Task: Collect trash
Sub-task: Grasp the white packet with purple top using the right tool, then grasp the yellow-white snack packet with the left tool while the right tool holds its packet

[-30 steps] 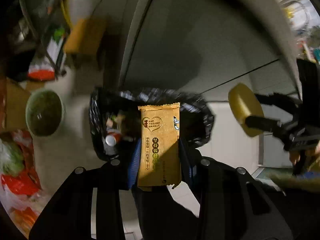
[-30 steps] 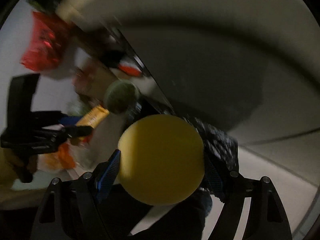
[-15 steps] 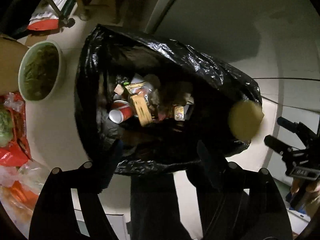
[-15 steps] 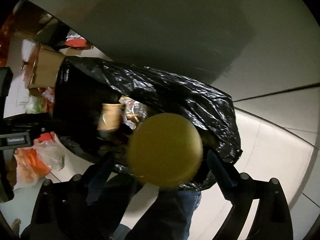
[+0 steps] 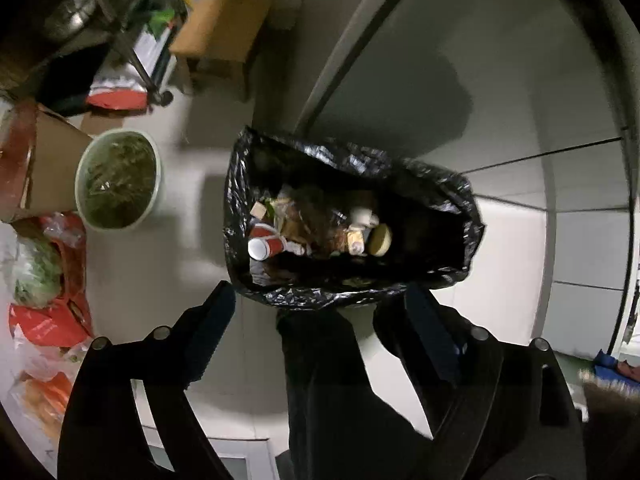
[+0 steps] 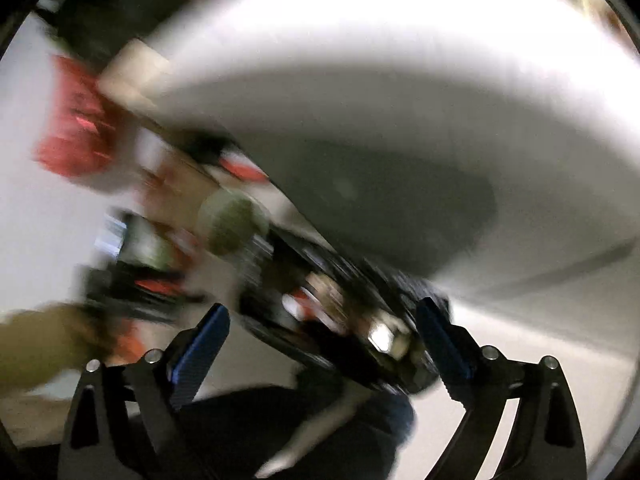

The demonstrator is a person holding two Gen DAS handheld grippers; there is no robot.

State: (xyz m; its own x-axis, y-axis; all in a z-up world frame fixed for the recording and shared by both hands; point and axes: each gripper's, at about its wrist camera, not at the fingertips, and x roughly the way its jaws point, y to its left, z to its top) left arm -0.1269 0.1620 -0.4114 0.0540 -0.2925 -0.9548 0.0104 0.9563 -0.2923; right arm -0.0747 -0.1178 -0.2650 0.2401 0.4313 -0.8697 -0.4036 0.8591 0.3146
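Observation:
A black trash bag (image 5: 352,152) stands open on the floor below my left gripper (image 5: 320,304). Its jaws are opening wide, with nothing between them. Inside the bag lie a red cup (image 5: 266,242), crumpled wrappers (image 5: 316,224) and a round yellow sponge (image 5: 380,238). The right wrist view is blurred by motion. In it my right gripper (image 6: 323,314) is opening too and holds nothing, and the black trash bag (image 6: 404,284) shows beyond its blue fingertips (image 6: 200,344).
A pale green bucket (image 5: 118,178) of greens stands left of the bag, beside a cardboard box (image 5: 44,168). Red plastic bags (image 5: 52,320) lie at the left edge. A wooden stool (image 5: 224,28) is farther back. The person's dark legs (image 5: 320,380) stand below the bag. An olive sleeve (image 6: 40,340) shows at the left.
The left gripper let go of a brown snack wrapper, and the right let go of the yellow sponge. Both dropped into the bag. Both jaws widened, and the right view swung and blurred.

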